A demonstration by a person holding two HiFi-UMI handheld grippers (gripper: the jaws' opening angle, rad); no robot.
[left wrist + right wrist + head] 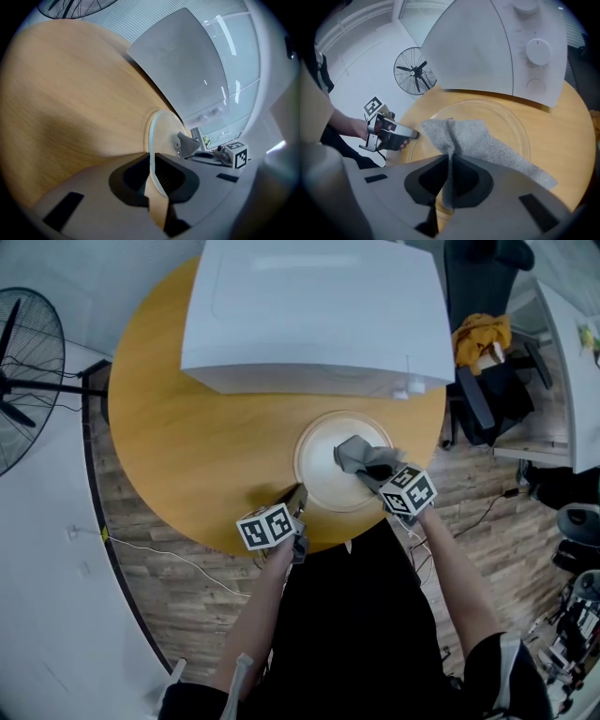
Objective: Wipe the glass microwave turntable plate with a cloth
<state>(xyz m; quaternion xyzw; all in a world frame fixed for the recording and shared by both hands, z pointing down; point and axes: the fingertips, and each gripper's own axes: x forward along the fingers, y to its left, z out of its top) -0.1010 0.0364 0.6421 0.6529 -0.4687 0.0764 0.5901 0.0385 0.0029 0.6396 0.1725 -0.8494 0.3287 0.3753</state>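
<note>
The round glass turntable plate (323, 442) lies on the wooden table in front of the microwave. My left gripper (298, 497) is shut on its near-left rim; in the left gripper view the rim (151, 136) runs between the jaws. My right gripper (373, 474) is shut on a grey cloth (356, 455) that lies spread on the plate's right half. The right gripper view has the cloth (478, 140) pinched between the jaws and fanned over the glass (513, 122), with the left gripper (415, 135) at the plate's far edge.
A white microwave (314, 315) stands at the back of the round wooden table (187, 427), close behind the plate. A floor fan (23, 376) stands off to the left, and a chair with a yellow cloth (483, 338) to the right.
</note>
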